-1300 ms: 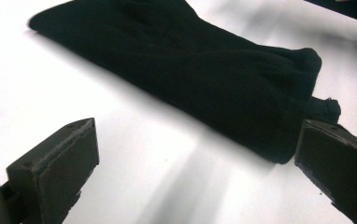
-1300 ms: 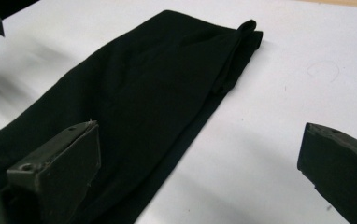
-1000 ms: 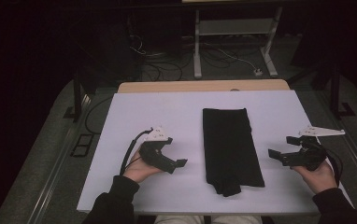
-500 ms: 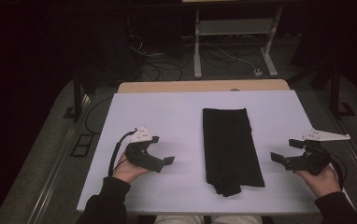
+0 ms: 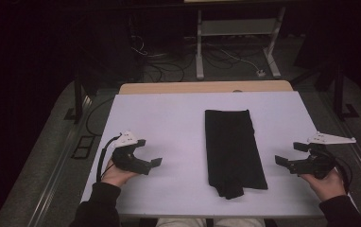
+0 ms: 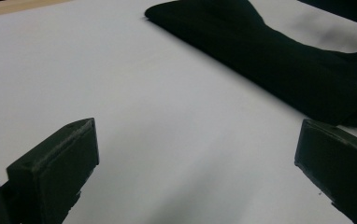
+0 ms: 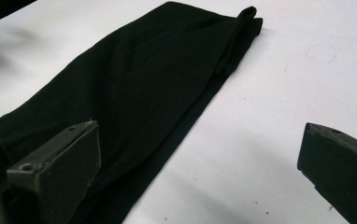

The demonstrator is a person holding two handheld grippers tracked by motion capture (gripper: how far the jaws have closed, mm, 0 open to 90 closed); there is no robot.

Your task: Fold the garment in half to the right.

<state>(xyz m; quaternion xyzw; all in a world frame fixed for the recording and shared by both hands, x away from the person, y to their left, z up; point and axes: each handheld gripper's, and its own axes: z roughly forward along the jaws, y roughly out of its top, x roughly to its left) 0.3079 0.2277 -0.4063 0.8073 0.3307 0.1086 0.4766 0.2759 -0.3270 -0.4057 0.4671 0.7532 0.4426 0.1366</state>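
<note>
The folded black cloth (image 5: 234, 151) lies flat on the white table (image 5: 169, 118), between your two grippers and touching neither. Your left gripper (image 5: 145, 158) sits well to the cloth's left, jaws spread wide on nothing, the cloth ahead of its fingers. Your right gripper (image 5: 293, 156) sits near the cloth's right edge, jaws likewise wide and empty.

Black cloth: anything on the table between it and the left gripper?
No. Bare white table separates the left gripper from the black cloth, seen in the high view and the left gripper view.
</note>
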